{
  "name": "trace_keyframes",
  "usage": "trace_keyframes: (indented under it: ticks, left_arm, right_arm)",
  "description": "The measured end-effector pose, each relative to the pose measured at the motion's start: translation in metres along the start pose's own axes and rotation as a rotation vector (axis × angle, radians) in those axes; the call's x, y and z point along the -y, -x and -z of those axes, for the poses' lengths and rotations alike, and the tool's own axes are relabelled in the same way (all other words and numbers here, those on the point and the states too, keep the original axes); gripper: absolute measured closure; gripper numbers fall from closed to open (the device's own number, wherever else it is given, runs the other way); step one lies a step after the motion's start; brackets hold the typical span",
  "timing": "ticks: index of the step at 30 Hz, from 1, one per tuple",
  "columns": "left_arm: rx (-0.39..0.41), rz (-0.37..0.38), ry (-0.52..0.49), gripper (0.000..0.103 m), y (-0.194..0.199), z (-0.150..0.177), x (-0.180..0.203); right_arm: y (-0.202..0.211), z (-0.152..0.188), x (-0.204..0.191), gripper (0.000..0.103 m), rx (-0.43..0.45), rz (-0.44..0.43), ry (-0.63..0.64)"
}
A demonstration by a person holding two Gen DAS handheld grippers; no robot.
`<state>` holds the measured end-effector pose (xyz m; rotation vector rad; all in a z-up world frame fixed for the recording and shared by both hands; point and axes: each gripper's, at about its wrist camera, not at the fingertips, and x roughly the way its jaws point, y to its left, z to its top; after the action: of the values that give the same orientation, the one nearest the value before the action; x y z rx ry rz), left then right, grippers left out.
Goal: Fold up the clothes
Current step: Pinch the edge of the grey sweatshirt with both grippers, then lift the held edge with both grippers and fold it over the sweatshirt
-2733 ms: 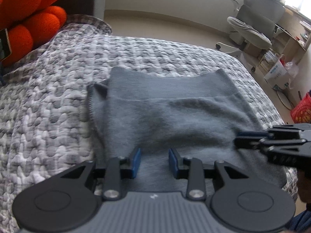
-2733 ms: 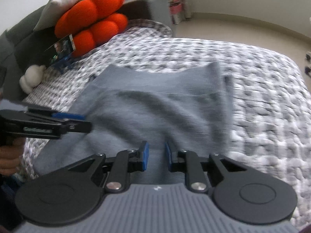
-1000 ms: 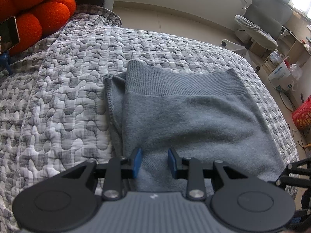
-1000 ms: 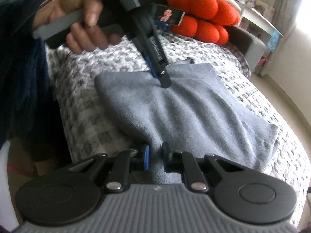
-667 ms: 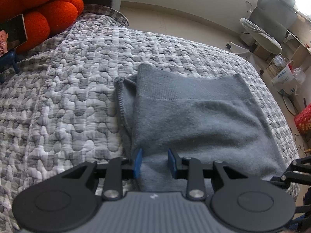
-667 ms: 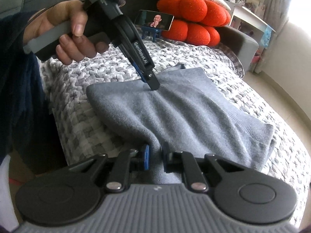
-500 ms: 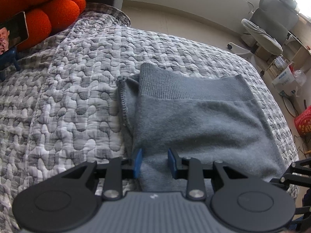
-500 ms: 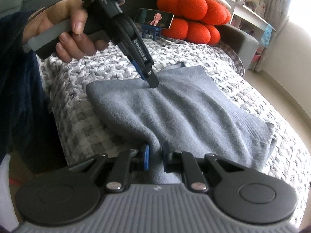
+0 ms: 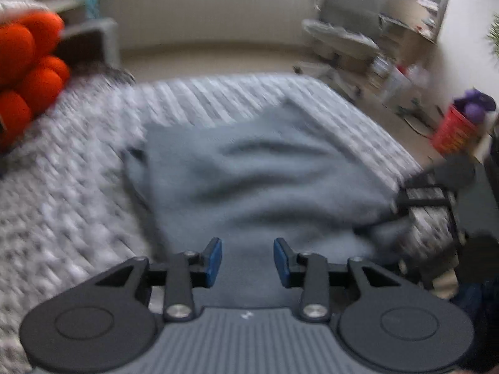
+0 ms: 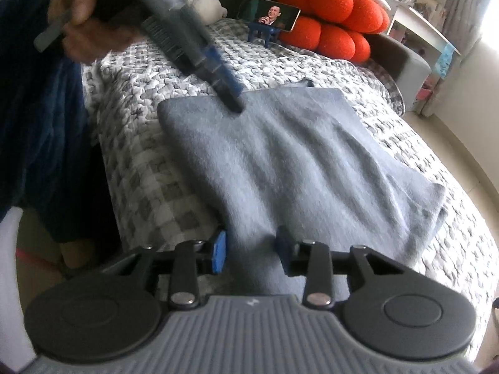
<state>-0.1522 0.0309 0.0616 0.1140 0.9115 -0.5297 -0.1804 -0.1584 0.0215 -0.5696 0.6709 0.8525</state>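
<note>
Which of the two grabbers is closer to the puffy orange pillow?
The left gripper, tips on the grey knitted sweater's edge toward the puffy orange cushion. The right gripper straddles the opposite edge, farther away.

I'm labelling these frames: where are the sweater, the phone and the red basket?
sweater [image 10: 280,162], right wrist view, middle of the flat grey knit.
phone [image 10: 268,13], right wrist view, its lit screen.
red basket [image 9: 452,131], left wrist view, its side wall.

A lived-in bedroom at home: a bed under a grey quilted bedspread [image 10: 312,71], orange cushions [image 10: 330,15] at its head, a cluttered desk [image 9: 408,15] by the window.
</note>
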Motion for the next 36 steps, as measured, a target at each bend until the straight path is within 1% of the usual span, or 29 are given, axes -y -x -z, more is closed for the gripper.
trace_keyframes:
  ticks: [1, 2, 3, 5, 6, 11, 14, 16, 18, 20, 21, 24, 25, 28, 29, 31, 32, 36]
  left_arm:
    - [-0.035, -0.012, 0.013, 0.066, -0.006, 0.006, 0.000]
    - [-0.053, -0.027, 0.025, 0.066, -0.011, 0.010, -0.002]
    - [-0.048, -0.025, 0.032, 0.066, -0.010, 0.013, -0.004]
    - [-0.045, -0.019, 0.073, 0.066, -0.005, 0.013, -0.011]
    - [-0.042, -0.023, 0.077, 0.066, -0.004, 0.014, -0.012]
    - [-0.019, -0.070, 0.008, 0.066, -0.001, 0.024, -0.001]
    - [-0.013, -0.078, -0.004, 0.066, 0.000, 0.027, 0.000]
    - [-0.012, -0.073, 0.000, 0.066, 0.001, 0.027, -0.002]
    - [-0.008, -0.068, 0.001, 0.066, 0.002, 0.026, -0.002]
    - [0.010, -0.054, -0.004, 0.066, 0.006, 0.025, -0.003]
    - [0.024, -0.047, -0.008, 0.063, 0.010, 0.024, -0.003]
    - [0.076, -0.040, -0.056, 0.051, 0.020, 0.024, 0.004]
    - [0.095, -0.026, -0.086, 0.046, 0.023, 0.024, 0.008]
    - [0.142, 0.034, -0.173, 0.037, 0.029, 0.028, 0.027]
    - [0.150, 0.038, -0.198, 0.035, 0.029, 0.029, 0.032]
    - [0.156, 0.021, -0.250, 0.031, 0.027, 0.032, 0.040]
    - [0.160, 0.013, -0.276, 0.030, 0.026, 0.033, 0.044]
    - [0.144, -0.005, -0.282, 0.030, 0.023, 0.035, 0.045]
  right_arm:
    - [0.002, 0.002, 0.001, 0.062, -0.002, 0.003, -0.004]
    - [0.004, 0.006, 0.003, 0.061, -0.008, 0.010, -0.009]
    - [0.005, 0.010, 0.005, 0.059, -0.018, 0.021, -0.015]
    - [0.007, 0.018, 0.009, 0.059, -0.036, 0.041, -0.025]
    - [0.009, 0.023, 0.011, 0.059, -0.039, 0.049, -0.027]
    - [0.019, 0.037, 0.017, 0.061, -0.034, 0.061, -0.041]
    - [0.020, 0.040, 0.016, 0.061, -0.033, 0.073, -0.020]
    - [0.019, 0.039, 0.016, 0.065, -0.031, 0.080, -0.013]
    - [0.021, 0.035, 0.019, 0.084, -0.022, 0.082, -0.024]
    - [0.025, 0.031, 0.024, 0.088, 0.001, 0.072, -0.052]
    - [0.029, 0.029, 0.027, 0.089, 0.018, 0.069, -0.066]
    - [0.040, 0.025, 0.038, 0.089, 0.072, 0.066, -0.120]
    - [0.042, 0.023, 0.042, 0.089, 0.087, 0.064, -0.138]
    - [0.045, 0.018, 0.052, 0.089, 0.117, 0.053, -0.192]
    - [0.045, 0.016, 0.055, 0.089, 0.127, 0.050, -0.208]
    - [0.046, 0.013, 0.058, 0.089, 0.146, 0.056, -0.228]
    - [0.047, 0.011, 0.059, 0.089, 0.155, 0.060, -0.235]
    - [0.048, 0.007, 0.062, 0.089, 0.177, 0.069, -0.253]
